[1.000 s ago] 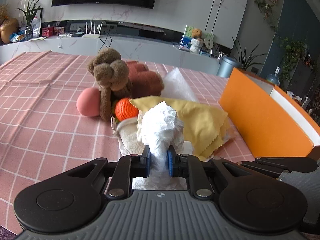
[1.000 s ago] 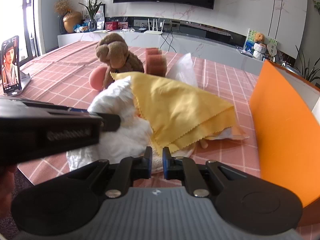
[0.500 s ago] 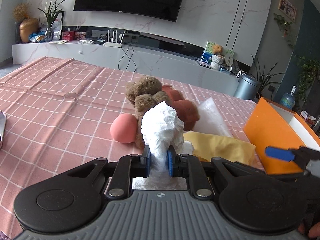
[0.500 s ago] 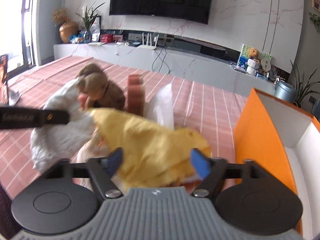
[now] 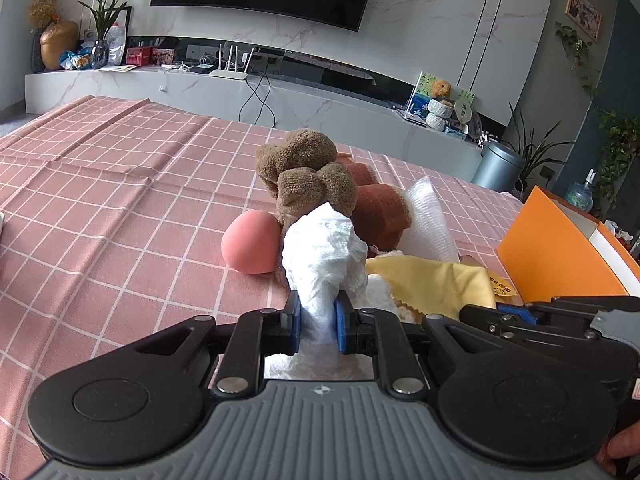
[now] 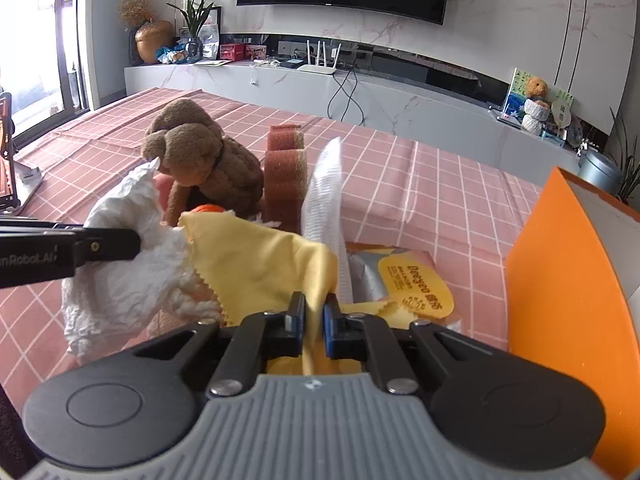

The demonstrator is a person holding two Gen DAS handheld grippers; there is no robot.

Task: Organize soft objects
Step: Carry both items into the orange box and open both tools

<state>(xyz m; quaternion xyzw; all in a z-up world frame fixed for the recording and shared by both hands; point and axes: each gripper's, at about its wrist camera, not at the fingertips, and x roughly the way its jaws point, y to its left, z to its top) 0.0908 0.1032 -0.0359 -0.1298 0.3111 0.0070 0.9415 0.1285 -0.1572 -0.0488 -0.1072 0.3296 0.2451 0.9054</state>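
Observation:
My left gripper (image 5: 318, 322) is shut on a crumpled white cloth (image 5: 324, 256), held above the pink checked tablecloth. In the right wrist view the same white cloth (image 6: 120, 276) hangs at left from the left gripper's dark finger (image 6: 96, 246). My right gripper (image 6: 314, 328) is shut on a fold of the yellow cloth (image 6: 256, 256), lifted off the pile. Behind stand a brown plush toy (image 5: 308, 180), a pink ball (image 5: 250, 242), a brown sponge block (image 6: 286, 172) and a white mesh cloth (image 6: 326, 196). A small orange knitted piece (image 6: 206, 209) peeks out behind the yellow cloth.
An orange box (image 6: 560, 280) with a white inside stands at the right edge of the table. A silver packet with a yellow label (image 6: 412, 284) lies under the yellow cloth. A phone on a stand (image 6: 8, 160) is at far left. A TV console runs behind.
The right gripper opened wide, then shut on the yellow cloth and lifted its edge. The left gripper drew back with the white cloth, away from the pile.

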